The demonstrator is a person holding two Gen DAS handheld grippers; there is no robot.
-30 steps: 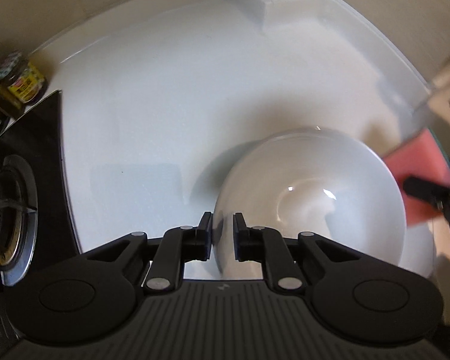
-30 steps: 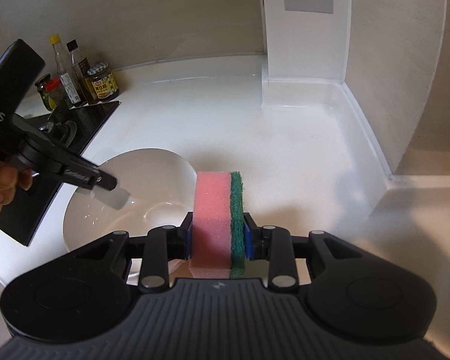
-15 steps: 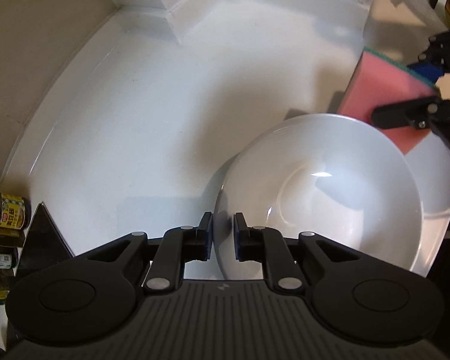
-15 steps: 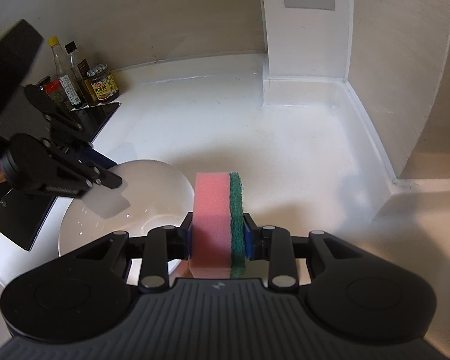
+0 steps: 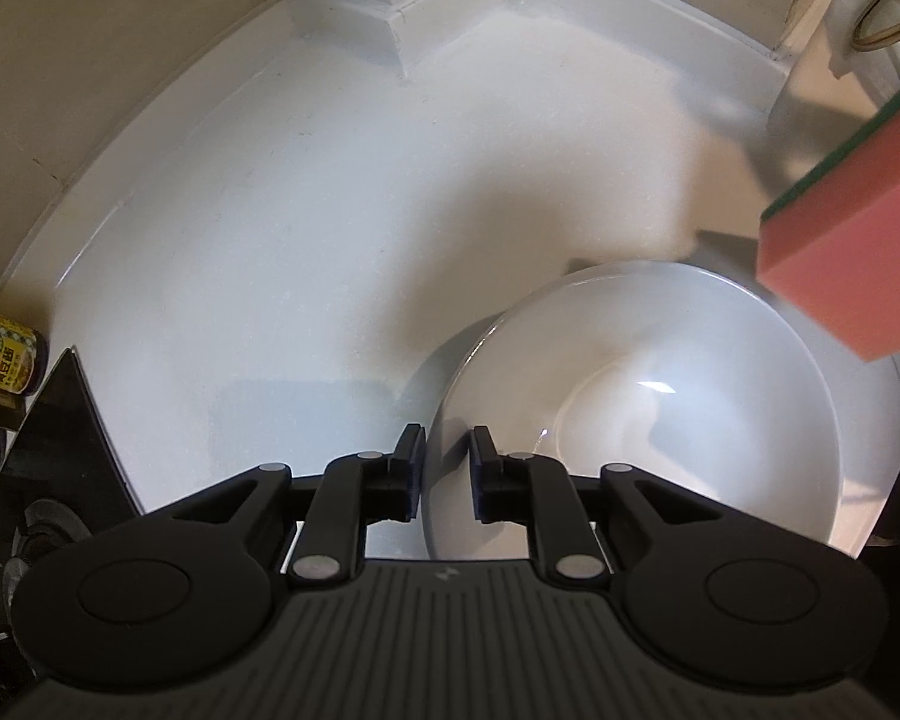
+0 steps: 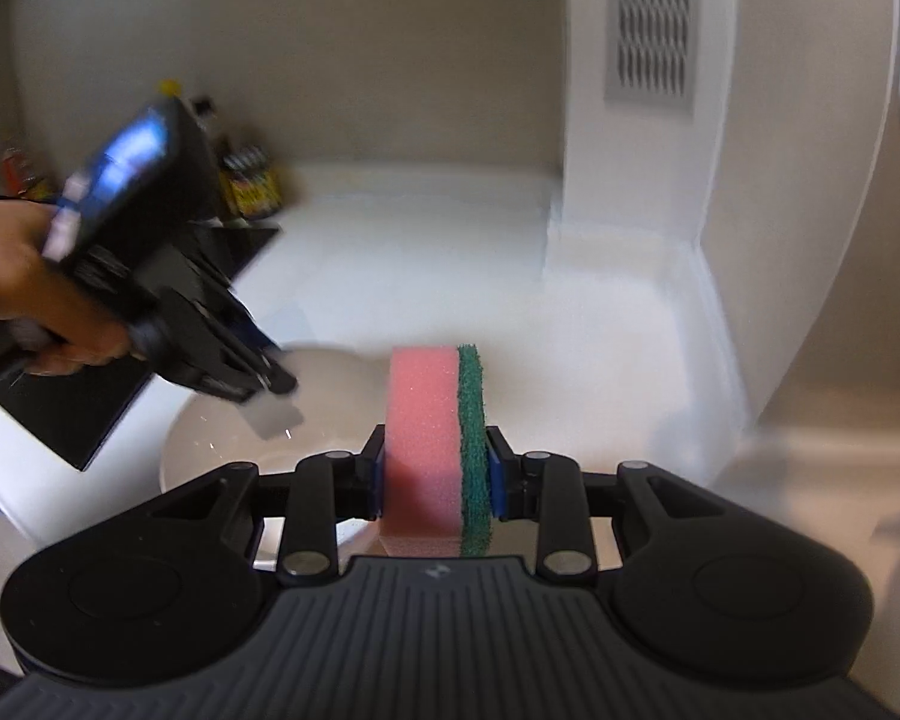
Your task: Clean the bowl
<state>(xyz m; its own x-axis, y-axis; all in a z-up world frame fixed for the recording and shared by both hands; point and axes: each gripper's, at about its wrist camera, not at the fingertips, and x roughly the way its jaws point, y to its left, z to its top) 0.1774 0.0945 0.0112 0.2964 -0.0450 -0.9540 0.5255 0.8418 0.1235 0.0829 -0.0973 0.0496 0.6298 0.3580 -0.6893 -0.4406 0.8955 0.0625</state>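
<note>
Here, bowl [image 5: 690,420] rim between left gripper [image 5: 444,468] fingers, sponge [image 5: 852,228] above.

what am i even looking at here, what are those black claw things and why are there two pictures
These are two hand-held grippers, each a black two-finger clamp a person squeezes, with a camera looking forward along its fingers. One picture comes from each.

The left gripper is clamped on the rim of a white bowl, which sits on a white countertop. The right gripper is clamped on a pink and green sponge, held up beside the bowl. Its view also shows the person's hand holding the left gripper.

Sauce jars stand at the counter's far edge beside a black stove.
</note>
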